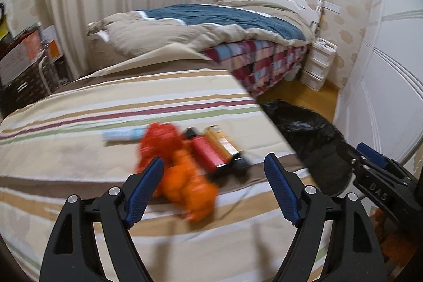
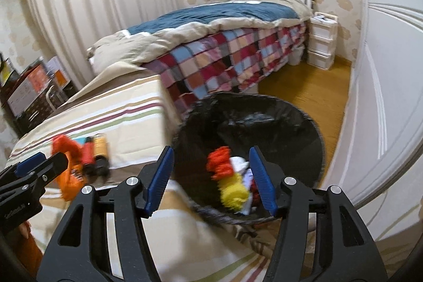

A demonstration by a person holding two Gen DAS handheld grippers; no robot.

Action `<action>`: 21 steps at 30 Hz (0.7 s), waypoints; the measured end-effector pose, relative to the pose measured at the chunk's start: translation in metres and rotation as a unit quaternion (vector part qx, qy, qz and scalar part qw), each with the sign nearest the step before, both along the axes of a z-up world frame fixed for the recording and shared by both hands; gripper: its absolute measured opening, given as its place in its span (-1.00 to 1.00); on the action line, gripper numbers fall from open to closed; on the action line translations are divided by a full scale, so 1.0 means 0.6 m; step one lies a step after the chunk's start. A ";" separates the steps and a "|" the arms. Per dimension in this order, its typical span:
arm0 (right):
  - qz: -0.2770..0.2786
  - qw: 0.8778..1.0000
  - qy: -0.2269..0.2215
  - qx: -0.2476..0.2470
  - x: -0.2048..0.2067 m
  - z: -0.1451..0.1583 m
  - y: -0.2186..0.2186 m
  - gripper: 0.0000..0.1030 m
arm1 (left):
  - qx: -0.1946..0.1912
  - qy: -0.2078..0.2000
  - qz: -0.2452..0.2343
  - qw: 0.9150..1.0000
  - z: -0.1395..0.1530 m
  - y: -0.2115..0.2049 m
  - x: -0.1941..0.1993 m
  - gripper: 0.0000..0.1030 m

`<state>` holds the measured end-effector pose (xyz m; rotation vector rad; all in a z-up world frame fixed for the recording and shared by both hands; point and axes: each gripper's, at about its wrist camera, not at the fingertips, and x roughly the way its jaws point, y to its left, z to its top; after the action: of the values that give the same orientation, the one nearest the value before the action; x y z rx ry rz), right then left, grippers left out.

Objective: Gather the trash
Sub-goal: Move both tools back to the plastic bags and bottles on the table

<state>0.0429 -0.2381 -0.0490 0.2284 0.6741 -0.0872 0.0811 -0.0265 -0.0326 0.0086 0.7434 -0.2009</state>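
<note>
On the striped bed cover (image 1: 79, 149) lies a blurred heap of trash: an orange wrapper (image 1: 185, 181), a red crumpled piece (image 1: 158, 139), a red tube (image 1: 206, 152), a gold tube (image 1: 222, 142) and a pale blue tube (image 1: 121, 135). My left gripper (image 1: 214, 161) hangs open just above the heap, the orange wrapper beside its left finger, nothing pinched. My right gripper (image 2: 211, 149) is open over the black-lined bin (image 2: 264, 118), which holds red (image 2: 219, 163), yellow (image 2: 234, 192) and white scraps. Nothing sits between its pads. The heap (image 2: 79, 163) also shows at left.
A bed with a blue quilt (image 2: 224, 12) and a patchwork cover (image 2: 224, 62) stands behind. White drawers (image 2: 321, 44) sit by the headboard. White wardrobe doors (image 2: 383, 97) line the right, with wooden floor (image 2: 304, 86) between. A dark drawer unit (image 1: 23, 86) stands at the left.
</note>
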 end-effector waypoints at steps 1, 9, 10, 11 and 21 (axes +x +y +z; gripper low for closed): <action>0.006 1.000 0.000 -0.002 -0.001 0.001 0.010 0.12 | 0.002 0.001 0.010 1.000 -0.001 0.015 -0.003 0.53; 0.067 0.998 -0.001 -0.010 -0.002 0.010 0.099 0.12 | 0.005 0.015 0.077 0.997 -0.019 0.118 -0.017 0.54; 0.072 0.997 -0.002 -0.011 -0.001 0.012 0.108 0.12 | 0.005 0.016 0.084 0.996 -0.021 0.129 -0.019 0.54; 0.078 0.997 -0.002 -0.011 -0.001 0.014 0.117 0.12 | 0.004 0.017 0.089 0.996 -0.023 0.137 -0.021 0.54; 0.139 0.990 0.001 -0.023 0.002 0.026 0.211 0.12 | 0.001 0.021 0.139 0.990 -0.035 0.223 -0.041 0.54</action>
<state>0.0443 -0.1114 -0.0337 0.0884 0.6995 0.1645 0.0564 0.1075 -0.0538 -0.0981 0.7791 0.0657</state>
